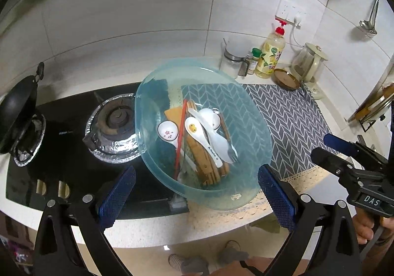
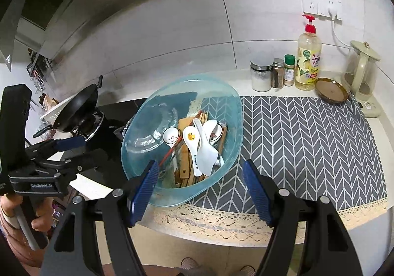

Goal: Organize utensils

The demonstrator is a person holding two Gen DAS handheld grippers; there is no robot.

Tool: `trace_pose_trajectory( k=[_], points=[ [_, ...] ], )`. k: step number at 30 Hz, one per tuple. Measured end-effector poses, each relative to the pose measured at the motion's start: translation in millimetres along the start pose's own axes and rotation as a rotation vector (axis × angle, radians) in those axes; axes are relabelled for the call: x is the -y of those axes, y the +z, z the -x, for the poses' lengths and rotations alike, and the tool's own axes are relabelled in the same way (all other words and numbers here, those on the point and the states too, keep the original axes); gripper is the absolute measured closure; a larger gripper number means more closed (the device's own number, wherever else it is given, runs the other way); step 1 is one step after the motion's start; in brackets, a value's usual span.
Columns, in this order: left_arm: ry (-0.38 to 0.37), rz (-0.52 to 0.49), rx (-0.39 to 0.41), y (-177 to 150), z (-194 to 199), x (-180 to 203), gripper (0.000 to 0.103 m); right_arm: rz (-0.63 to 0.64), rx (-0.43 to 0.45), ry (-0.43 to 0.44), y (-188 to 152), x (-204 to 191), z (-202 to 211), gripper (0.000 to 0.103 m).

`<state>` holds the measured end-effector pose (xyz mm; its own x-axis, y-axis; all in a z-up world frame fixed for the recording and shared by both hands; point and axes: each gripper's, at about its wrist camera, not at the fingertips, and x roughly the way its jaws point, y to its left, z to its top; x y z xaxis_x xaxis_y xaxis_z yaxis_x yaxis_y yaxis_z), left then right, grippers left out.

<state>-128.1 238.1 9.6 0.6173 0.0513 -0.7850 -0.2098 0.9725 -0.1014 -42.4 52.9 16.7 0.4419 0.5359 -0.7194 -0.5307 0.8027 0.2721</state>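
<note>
A pale blue see-through basin [image 2: 221,94] is sitting on a grey-and-white herringbone mat [image 2: 307,143]; white spoons [image 2: 194,143], a red chopstick [image 1: 181,133] lying inside.

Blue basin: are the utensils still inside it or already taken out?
Inside. Spoons, chopsticks and wooden pieces lie piled in the blue basin; none lie on the mat.

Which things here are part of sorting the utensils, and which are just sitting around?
For the job:
- clear blue plastic basin
- white ceramic spoons
- wooden utensils
- red chopsticks
- white plastic rice paddle

Lying about:
- black wok
- yellow dish soap bottle with red pump
- spice jars
- cream electric kettle
- brown shallow dish
</note>
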Motion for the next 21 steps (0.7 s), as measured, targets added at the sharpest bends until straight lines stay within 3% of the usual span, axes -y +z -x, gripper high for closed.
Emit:
trace_pose_trajectory(
  k=[21],
  points=[
    [0.000,-0.023,-0.024,4.2,-10.1,3.8,0.004,-0.001,-0.045,-0.038,-4.3,6.4,-11.4,0.034]
  ],
)
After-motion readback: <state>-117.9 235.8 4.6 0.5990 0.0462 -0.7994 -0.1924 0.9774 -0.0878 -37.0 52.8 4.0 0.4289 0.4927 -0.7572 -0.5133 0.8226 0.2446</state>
